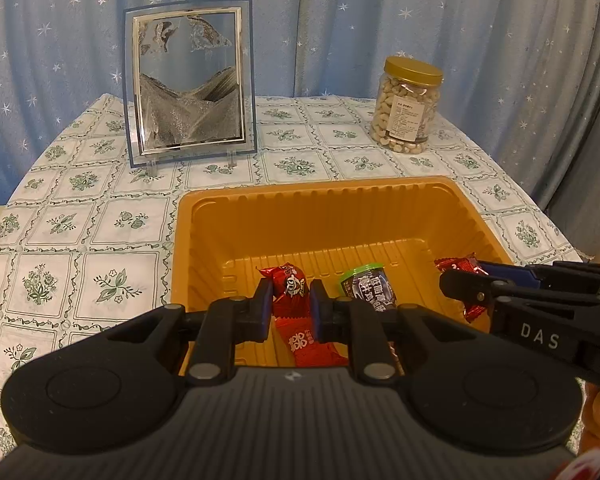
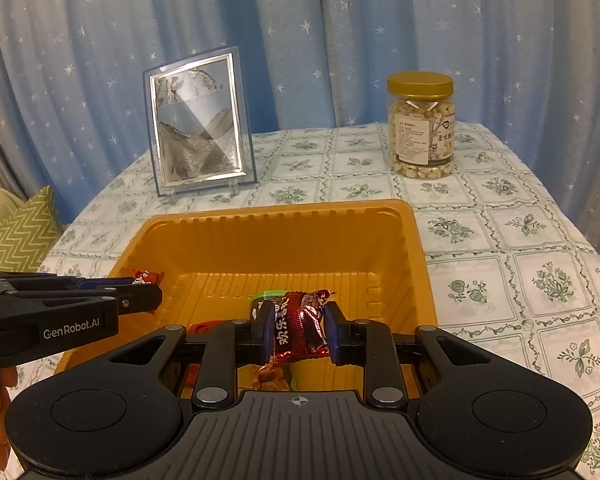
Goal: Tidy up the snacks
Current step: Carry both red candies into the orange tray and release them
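Observation:
An orange plastic tray (image 1: 324, 204) sits on the tablecloth, also in the right wrist view (image 2: 284, 220). My left gripper (image 1: 290, 310) is shut on a red candy wrapper (image 1: 290, 286) over the tray's near left part. My right gripper (image 2: 298, 330) is shut on a dark red snack packet (image 2: 300, 326) over the tray's near right part. In the left wrist view the right gripper (image 1: 466, 288) comes in from the right with its packet (image 1: 460, 266). A green-capped dark packet (image 1: 366, 284) and a red wrapper (image 1: 304, 338) lie on the tray floor.
A framed sand picture (image 1: 190, 80) stands at the back left of the table. A gold-lidded jar of nuts (image 1: 406, 106) stands at the back right. A starry blue curtain hangs behind. A green zigzag cushion (image 2: 18, 232) lies off the table's left edge.

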Tool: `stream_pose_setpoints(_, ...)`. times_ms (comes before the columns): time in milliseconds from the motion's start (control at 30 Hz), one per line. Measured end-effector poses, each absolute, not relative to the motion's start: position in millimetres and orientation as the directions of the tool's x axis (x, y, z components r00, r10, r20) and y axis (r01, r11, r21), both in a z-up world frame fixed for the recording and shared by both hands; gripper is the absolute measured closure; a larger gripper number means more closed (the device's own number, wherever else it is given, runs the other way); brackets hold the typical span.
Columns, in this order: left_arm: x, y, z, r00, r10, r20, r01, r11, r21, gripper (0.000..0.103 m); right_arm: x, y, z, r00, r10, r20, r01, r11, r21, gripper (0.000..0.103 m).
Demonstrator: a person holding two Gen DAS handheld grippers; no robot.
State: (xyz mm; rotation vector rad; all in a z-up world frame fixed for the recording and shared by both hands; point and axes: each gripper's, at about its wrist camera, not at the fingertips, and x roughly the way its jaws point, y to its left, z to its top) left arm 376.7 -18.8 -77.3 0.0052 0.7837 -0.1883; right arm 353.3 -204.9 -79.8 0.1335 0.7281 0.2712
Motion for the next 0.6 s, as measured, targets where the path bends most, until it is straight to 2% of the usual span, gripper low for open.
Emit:
stream_pose_setpoints(67, 376.5, -19.4, -77.0, 0.697, -0.154, -0.701, 0.160, 0.985, -0.058, 0.080, 352.5, -203.5, -80.3, 0.712, 0.292, -0.638, -0.200, 0.956, 0.213, 0.077)
stream_pose_setpoints(133, 376.3, -19.4, -77.5, 0.701, -0.140, -0.699, 0.156, 0.987, -0.040, 0.068, 351.8, -202.6, -80.5, 0.712, 0.292, -0.639, -0.202, 0.956, 0.212, 0.076)
stream_pose_setpoints(600, 374.0, -9.6, -73.8, 0.711, -0.135, -0.690, 0.133, 0.990, -0.057, 0.068, 353.4, -197.5, -79.9, 0.713, 0.287, -0.639, -0.203, 0.958, 0.203, 0.076)
